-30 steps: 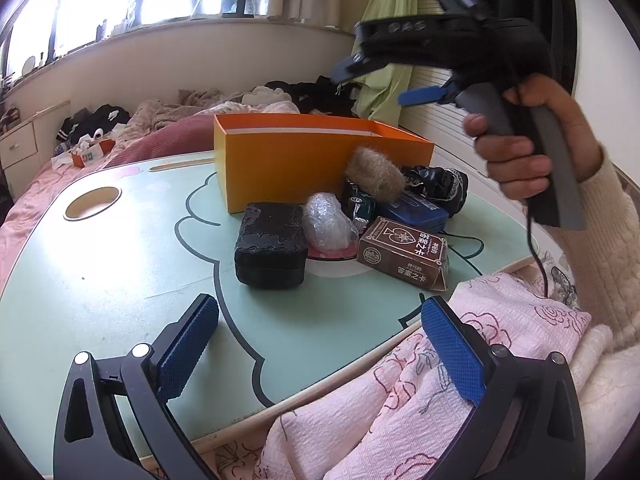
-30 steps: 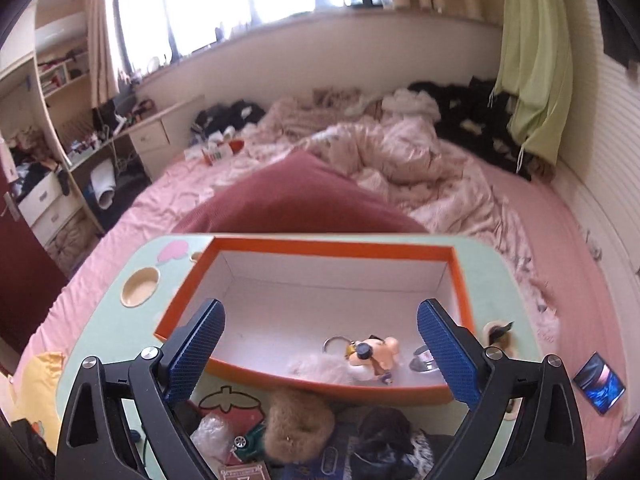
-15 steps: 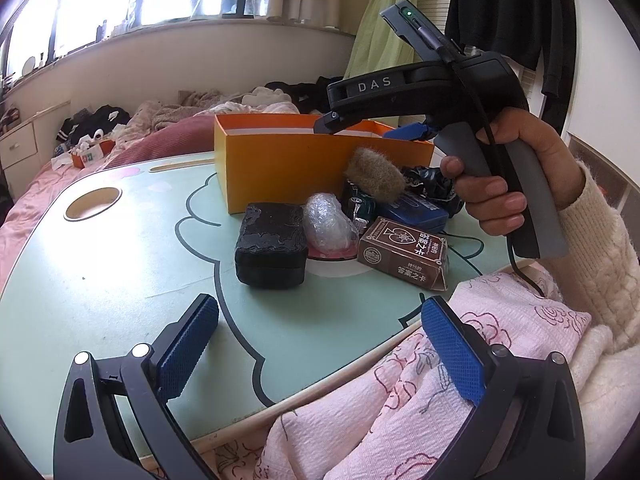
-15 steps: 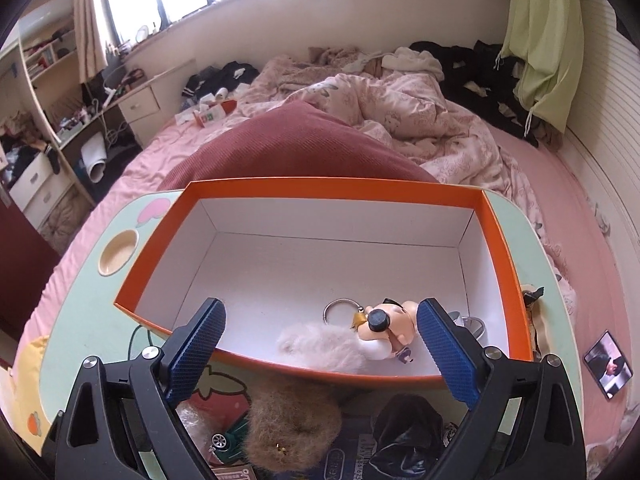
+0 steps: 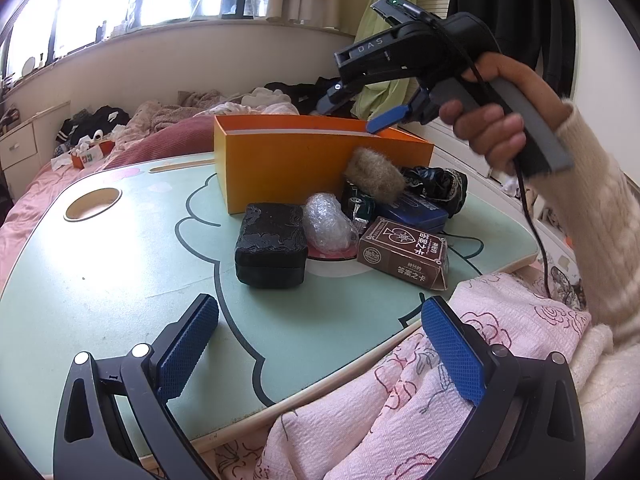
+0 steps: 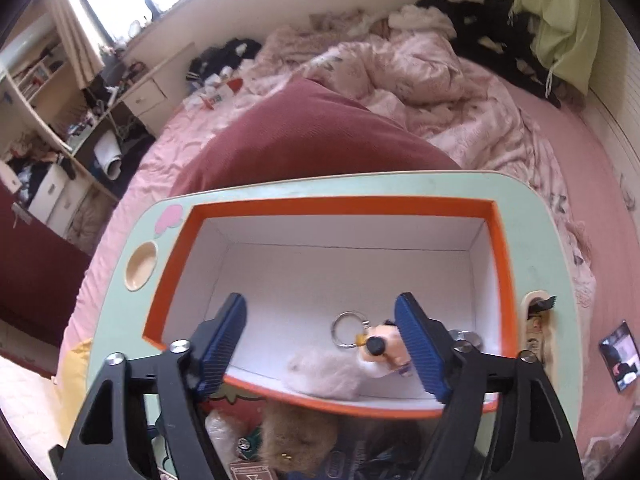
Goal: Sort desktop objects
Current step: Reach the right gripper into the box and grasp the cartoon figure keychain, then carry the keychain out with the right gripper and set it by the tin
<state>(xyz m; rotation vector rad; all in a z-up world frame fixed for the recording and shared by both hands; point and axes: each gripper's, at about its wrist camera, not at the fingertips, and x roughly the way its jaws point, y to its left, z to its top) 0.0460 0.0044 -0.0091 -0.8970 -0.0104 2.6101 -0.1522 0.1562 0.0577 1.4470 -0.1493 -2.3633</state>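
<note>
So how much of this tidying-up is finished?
Barely begun. Done: a white fluffy ball and a keyring toy already lie inside the orange box. In hand: nothing; the right gripper hovers open over the box, the left gripper waits open. Left: black case, card box, brown pompom and others beside the box.

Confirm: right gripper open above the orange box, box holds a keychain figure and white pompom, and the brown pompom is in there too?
Not quite. The brown pompom sits outside the orange box, on the table against its near wall, as the left wrist view shows. The rest holds: right gripper open above the box, keychain figure and white pompom inside.
</note>
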